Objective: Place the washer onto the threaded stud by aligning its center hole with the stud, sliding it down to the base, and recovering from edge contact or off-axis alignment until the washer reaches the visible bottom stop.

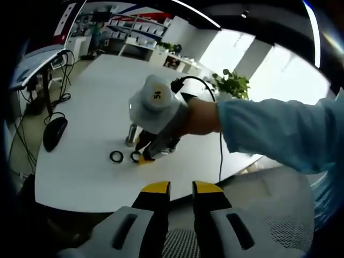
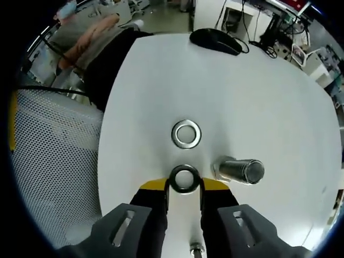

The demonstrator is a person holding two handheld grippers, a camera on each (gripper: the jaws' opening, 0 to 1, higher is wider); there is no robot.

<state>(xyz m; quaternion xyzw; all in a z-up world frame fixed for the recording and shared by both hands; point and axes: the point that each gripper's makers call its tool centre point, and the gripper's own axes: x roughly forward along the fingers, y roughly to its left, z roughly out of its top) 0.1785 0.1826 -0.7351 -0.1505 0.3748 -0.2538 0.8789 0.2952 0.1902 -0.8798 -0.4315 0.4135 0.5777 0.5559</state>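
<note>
A dark metal washer (image 2: 184, 179) lies flat on the white table (image 2: 242, 97), between my right gripper's (image 2: 184, 186) yellow fingertips (image 2: 152, 186), which press on its two sides. Just right of it stands the threaded stud (image 2: 239, 171), a short metal cylinder. A second washer (image 2: 186, 134) lies farther ahead. In the left gripper view, a hand holds the right gripper (image 1: 143, 158) down at the table beside the near washer (image 1: 134, 156), with the stud (image 1: 131, 134) behind it and the other washer (image 1: 116, 157) to the left. My left gripper (image 1: 181, 189) hovers off the table's near edge, open and holding nothing.
A black mouse (image 2: 215, 40) lies at the table's far side, with cables and equipment beyond it. A mesh chair (image 2: 54, 161) stands by the table's left edge, and a person (image 2: 91, 37) sits past it. A light blue sleeve (image 1: 279, 134) reaches in from the right.
</note>
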